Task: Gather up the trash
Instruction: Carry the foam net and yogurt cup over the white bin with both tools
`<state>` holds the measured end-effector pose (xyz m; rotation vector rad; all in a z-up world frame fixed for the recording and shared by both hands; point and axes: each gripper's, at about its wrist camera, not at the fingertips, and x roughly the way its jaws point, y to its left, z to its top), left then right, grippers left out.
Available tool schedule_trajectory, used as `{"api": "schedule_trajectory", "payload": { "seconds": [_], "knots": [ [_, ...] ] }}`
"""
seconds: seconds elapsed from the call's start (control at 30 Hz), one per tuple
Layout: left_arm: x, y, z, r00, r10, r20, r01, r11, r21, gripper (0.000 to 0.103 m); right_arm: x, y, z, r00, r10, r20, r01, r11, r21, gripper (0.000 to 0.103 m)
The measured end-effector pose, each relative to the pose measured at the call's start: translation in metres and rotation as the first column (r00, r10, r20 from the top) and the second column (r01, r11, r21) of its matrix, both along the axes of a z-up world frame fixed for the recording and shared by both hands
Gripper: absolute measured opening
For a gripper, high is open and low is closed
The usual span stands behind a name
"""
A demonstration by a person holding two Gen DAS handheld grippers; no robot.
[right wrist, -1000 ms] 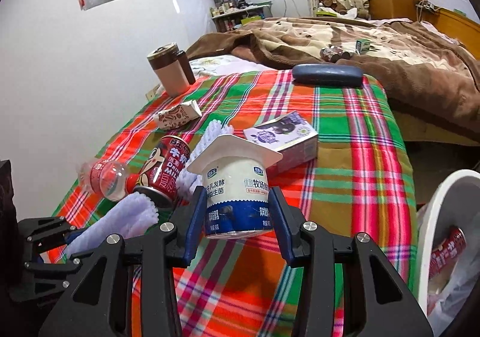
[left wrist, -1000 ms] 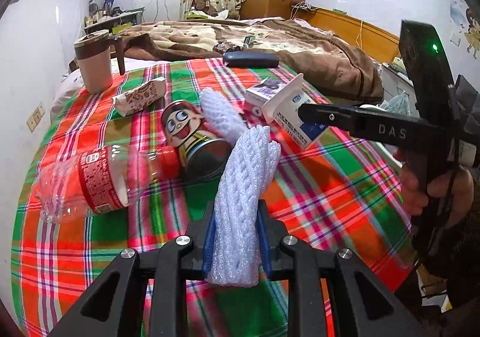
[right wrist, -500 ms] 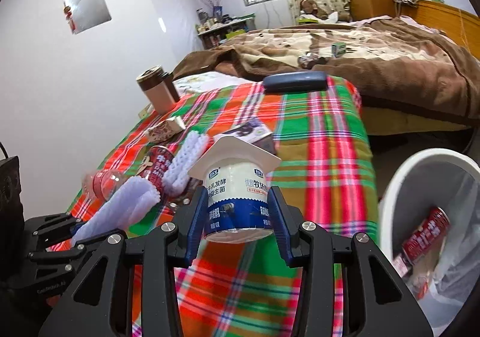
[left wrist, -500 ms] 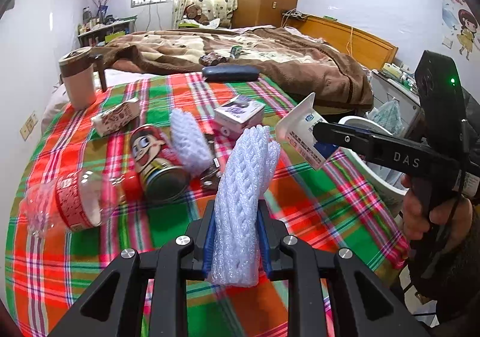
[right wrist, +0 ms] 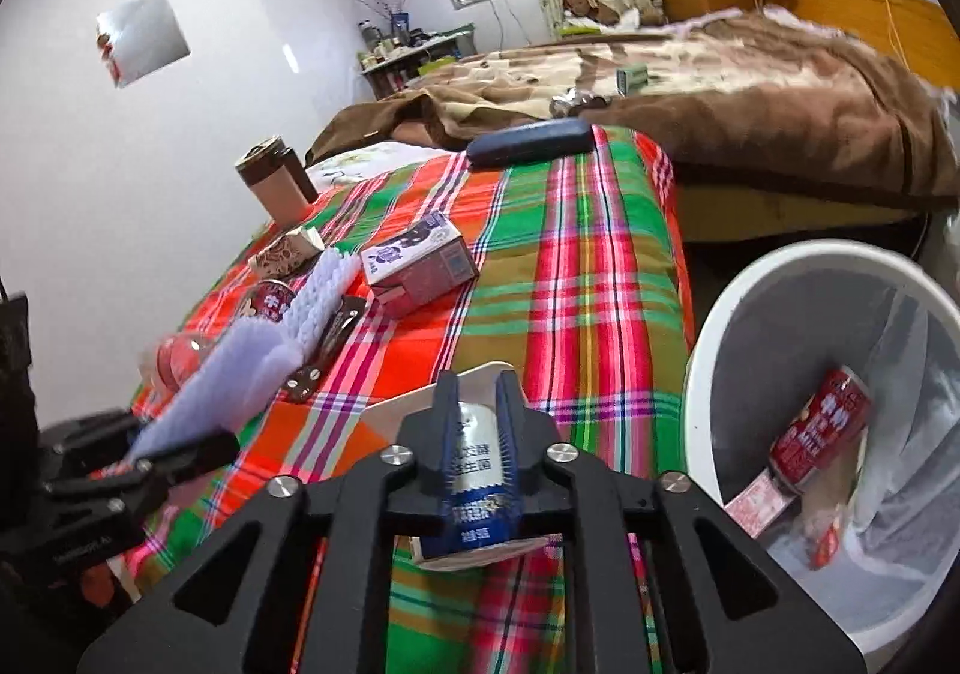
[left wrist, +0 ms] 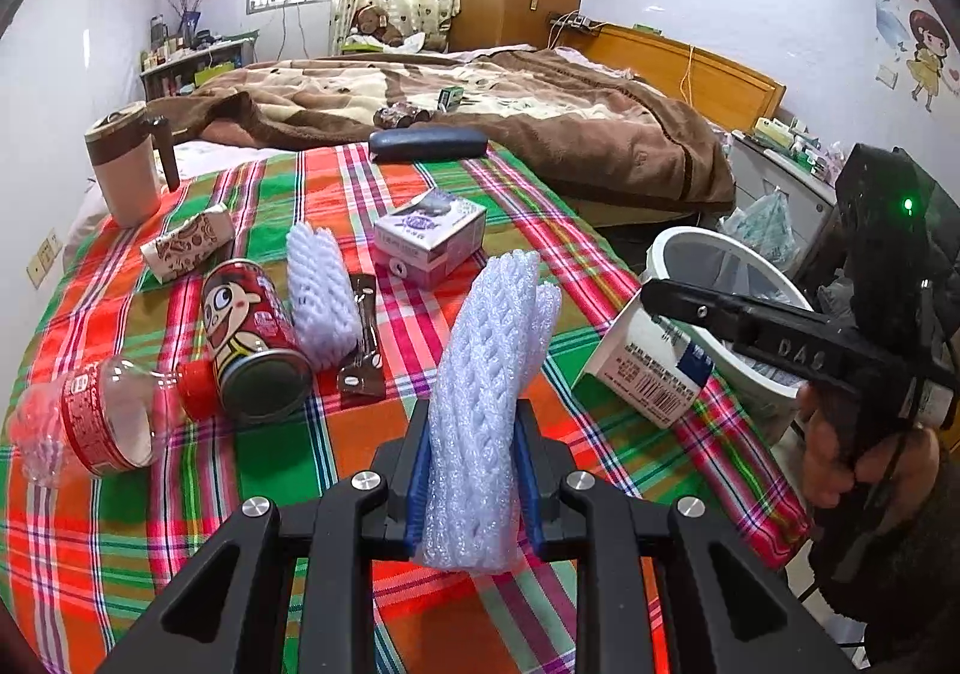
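Observation:
My left gripper (left wrist: 474, 464) is shut on a white foam net sleeve (left wrist: 489, 374) and holds it above the plaid cloth. My right gripper (right wrist: 477, 434) is shut on a white and blue yogurt cup (right wrist: 477, 494), squeezed flat between the jaws; the cup also shows in the left wrist view (left wrist: 648, 362), near the white trash bin (left wrist: 708, 254). The bin (right wrist: 738, 302) stands right of the table and holds a red can (right wrist: 822, 434) and scraps.
On the plaid table (left wrist: 420, 314) lie a red cartoon can (left wrist: 252, 332), a clear bottle (left wrist: 90, 416), a second foam sleeve (left wrist: 315, 290), a purple carton (left wrist: 429, 239), a patterned carton (left wrist: 186, 248), a brown wrapper (left wrist: 360, 338), a mug (left wrist: 123, 164) and a dark case (left wrist: 426, 143).
Both grippers have swung right toward the bin with their loads. The right gripper's jaws have closed tighter, crushing the yogurt cup, and the bin now sits closer.

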<state>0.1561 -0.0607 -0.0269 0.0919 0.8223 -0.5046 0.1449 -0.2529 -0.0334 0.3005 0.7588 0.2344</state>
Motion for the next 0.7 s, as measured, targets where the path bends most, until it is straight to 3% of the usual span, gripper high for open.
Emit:
{"api": "schedule_trajectory", "payload": {
  "seconds": [0.07,0.13,0.23,0.7],
  "knots": [
    [0.000,0.001,0.000,1.000,0.001,0.000,-0.001,1.000,-0.007,0.025,-0.002,-0.003,0.001,1.000,0.011,-0.017,-0.010,0.999,0.032,0.043],
    [0.001,0.002,0.000,1.000,0.006,0.000,-0.006,1.000,-0.010,0.025,-0.005,-0.003,0.000,0.999,0.034,-0.014,-0.033,0.998,0.053,0.049],
    [0.002,0.004,-0.002,1.000,0.012,-0.007,-0.012,1.000,-0.018,0.025,-0.010,0.002,-0.002,0.998,0.064,-0.015,-0.063,0.997,0.053,0.049],
    [0.001,0.000,0.001,1.000,0.009,-0.003,-0.009,1.000,-0.012,0.025,-0.010,0.023,-0.012,0.994,0.105,-0.039,-0.109,0.987,-0.117,0.050]
  ]
}}
